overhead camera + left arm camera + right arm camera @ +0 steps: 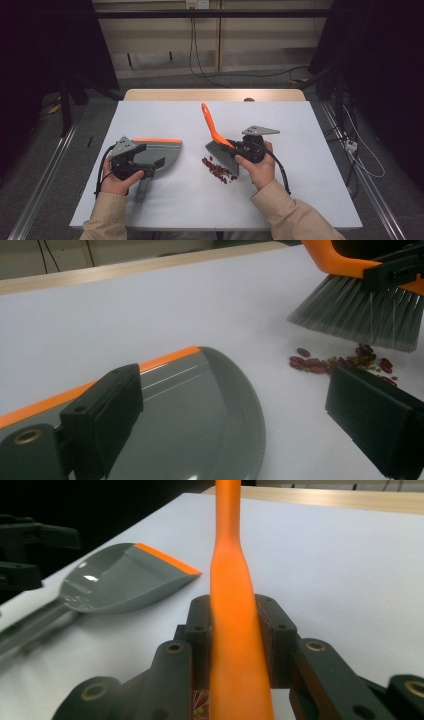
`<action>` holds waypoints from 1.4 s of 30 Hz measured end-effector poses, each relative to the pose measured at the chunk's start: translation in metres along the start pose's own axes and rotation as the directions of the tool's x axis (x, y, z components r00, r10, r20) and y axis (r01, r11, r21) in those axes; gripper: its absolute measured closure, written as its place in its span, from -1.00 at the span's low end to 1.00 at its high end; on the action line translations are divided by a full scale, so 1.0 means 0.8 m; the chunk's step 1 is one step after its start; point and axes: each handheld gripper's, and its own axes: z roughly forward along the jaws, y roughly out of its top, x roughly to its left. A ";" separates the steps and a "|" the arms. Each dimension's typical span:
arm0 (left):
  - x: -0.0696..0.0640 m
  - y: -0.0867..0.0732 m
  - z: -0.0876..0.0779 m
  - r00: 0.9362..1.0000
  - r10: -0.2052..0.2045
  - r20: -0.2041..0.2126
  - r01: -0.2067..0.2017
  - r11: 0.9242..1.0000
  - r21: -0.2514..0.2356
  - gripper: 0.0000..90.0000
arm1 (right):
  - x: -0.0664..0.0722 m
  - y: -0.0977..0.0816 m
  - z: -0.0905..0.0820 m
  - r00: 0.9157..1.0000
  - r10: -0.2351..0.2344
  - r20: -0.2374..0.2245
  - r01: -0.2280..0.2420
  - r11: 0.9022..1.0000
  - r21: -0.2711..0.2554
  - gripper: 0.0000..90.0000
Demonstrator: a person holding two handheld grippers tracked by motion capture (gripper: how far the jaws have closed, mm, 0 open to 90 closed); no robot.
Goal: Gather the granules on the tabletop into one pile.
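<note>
1. I take the pile of red beans (219,169) as my landmark. It lies on the white table (300,150), and the work in hand is to sweep it into the dustpan (162,152).

2. My right gripper (239,148) is clamped on the orange handle of the brush (216,131); in the right gripper view both pads press the handle (232,630) from the two sides. The grey bristles (222,155) hang just above and behind the beans, on the side away from the dustpan.

3. My left gripper (145,162) stands wide, and its jaws hold nothing. In the left gripper view the grey pan (200,415) lies under them. The dustpan is to the left of the beans, near but apart, and its orange lip (157,141) faces away from me, not toward the beans.

4. Risk, as I judge it: nothing holds the dustpan, so a stroke of the brush could push it away, and the beans would roll past it.

5. Second risk: the beans would meet the curved side of the pan, not the lip, and they may stop against the edge or scatter over the table.

6. Third risk: the handle is smooth and tapered, so it may turn between the pads if I press the bristles hard.

7. Pose: both forearms come in low. The right hand (257,167) is beside the beans and tilts the brush handle up and away. The left hand (117,182) is near the handle of the dustpan (142,190).
</note>
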 end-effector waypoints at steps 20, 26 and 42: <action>-0.003 0.001 0.000 1.000 0.006 -0.004 -0.006 1.000 -0.003 -0.82 | -0.017 -0.039 -0.037 0.950 -0.143 0.277 0.138 0.990 0.037 0.58; -0.003 0.001 0.000 1.000 0.008 -0.004 -0.008 1.000 -0.001 -0.82 | 0.001 -0.043 -0.027 0.953 -0.151 0.262 0.152 0.988 0.019 0.58; -0.002 0.001 0.000 1.000 -0.002 0.001 0.002 1.000 -0.002 -0.82 | 0.029 -0.040 0.005 0.969 -0.162 0.185 0.167 0.986 -0.010 0.58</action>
